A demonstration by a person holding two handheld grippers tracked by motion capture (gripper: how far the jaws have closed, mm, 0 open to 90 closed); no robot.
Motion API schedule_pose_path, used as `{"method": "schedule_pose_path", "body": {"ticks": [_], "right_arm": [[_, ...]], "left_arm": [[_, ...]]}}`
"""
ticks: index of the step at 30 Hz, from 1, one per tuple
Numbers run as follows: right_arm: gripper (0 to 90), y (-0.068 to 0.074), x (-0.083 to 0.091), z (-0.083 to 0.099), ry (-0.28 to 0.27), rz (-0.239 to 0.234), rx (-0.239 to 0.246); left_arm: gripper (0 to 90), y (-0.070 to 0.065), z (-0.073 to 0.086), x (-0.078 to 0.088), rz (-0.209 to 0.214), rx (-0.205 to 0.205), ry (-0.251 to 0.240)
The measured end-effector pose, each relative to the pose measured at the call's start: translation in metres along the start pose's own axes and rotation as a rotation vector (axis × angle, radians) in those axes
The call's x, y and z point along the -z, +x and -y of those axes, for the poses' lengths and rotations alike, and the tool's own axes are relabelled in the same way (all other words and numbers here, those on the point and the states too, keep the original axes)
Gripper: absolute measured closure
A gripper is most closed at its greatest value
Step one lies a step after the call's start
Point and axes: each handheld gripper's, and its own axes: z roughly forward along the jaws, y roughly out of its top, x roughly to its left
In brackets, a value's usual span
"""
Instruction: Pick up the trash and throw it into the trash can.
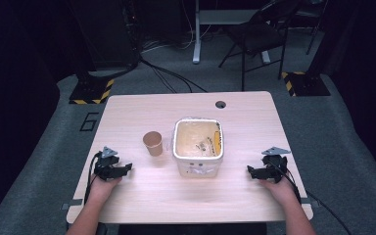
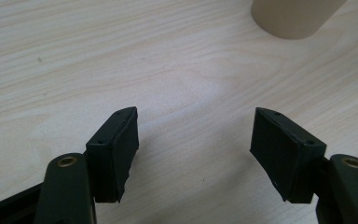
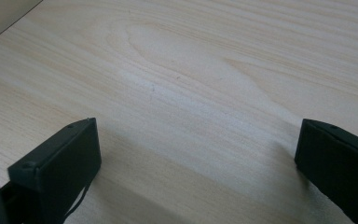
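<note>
The counter [image 1: 186, 200] carries two items near its centre: a brown paper cup [image 1: 152, 143] and, just to its right, a square white tub [image 1: 199, 167] with yellowish contents. The cup stands upright with its mouth up. Cup and tub stand close together; whether they touch cannot be determined.

The left gripper [image 1: 129, 168] rests low over the near left part of the counter, held in the person's left hand [image 1: 103, 185], with its jaws pointing right toward the cup. In the left gripper view, the left gripper [image 2: 196, 114] has its jaws moderately apart with bare wood between them, and the cup [image 2: 293, 16] lies farther off at the upper right.

The right gripper [image 1: 249, 171] sits at the near right of the counter, held in the right hand [image 1: 278, 186], with its jaws pointing left toward the tub. In the right gripper view, the right gripper [image 3: 199, 123] has its jaws wide apart and holds nothing.

Both grippers are well apart from the cup and the tub.
</note>
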Motion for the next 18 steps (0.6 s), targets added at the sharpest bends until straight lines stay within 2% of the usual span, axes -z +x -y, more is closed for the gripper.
{"method": "schedule_pose_path", "body": {"ticks": [1, 2, 6, 9, 11, 18], "right_arm": [[0.0, 0.0, 0.0, 0.0, 0.0, 0.0, 0.0], [0.0, 0.0, 0.0, 0.0, 0.0, 0.0, 0.0], [0.0, 0.0, 0.0, 0.0, 0.0, 0.0, 0.001], [0.0, 0.0, 0.0, 0.0, 0.0, 0.001, -0.001], [0.0, 0.0, 0.0, 0.0, 0.0, 0.001, -0.001], [0.0, 0.0, 0.0, 0.0, 0.0, 0.001, -0.001]], "left_arm": [[31.8, 0.001, -0.001, 0.003, 0.019, 0.023, -0.019], [31.7, 0.001, -0.001, 0.003, 0.019, 0.023, -0.019], [31.8, 0.003, -0.004, 0.009, 0.042, 0.073, -0.035], [31.9, 0.005, -0.009, 0.014, 0.083, 0.127, -0.063], [31.9, 0.005, -0.012, 0.017, 0.089, 0.127, -0.07], [32.5, 0.002, -0.023, 0.023, 0.09, 0.075, -0.067]]}}
